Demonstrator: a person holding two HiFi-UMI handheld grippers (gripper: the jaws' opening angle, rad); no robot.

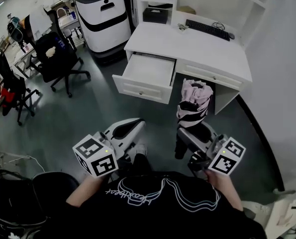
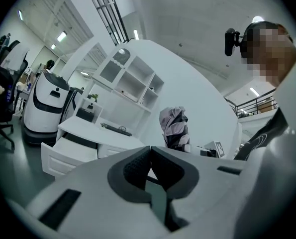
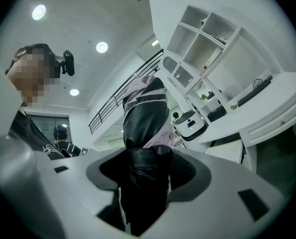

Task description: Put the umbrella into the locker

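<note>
My right claw (image 3: 147, 159) is squeezed tight on the folded pink and black umbrella (image 3: 147, 108). The umbrella is up in the air, near the white bench (image 1: 187, 44) with its open drawer (image 1: 147, 73). My left claw (image 2: 150, 151) is clenched on nothing.

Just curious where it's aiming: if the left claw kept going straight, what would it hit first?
Probably the open drawer of the white desk. The left claw points toward the drawer's front and nothing nearer shows in its line, though depth is hard to judge.
</note>
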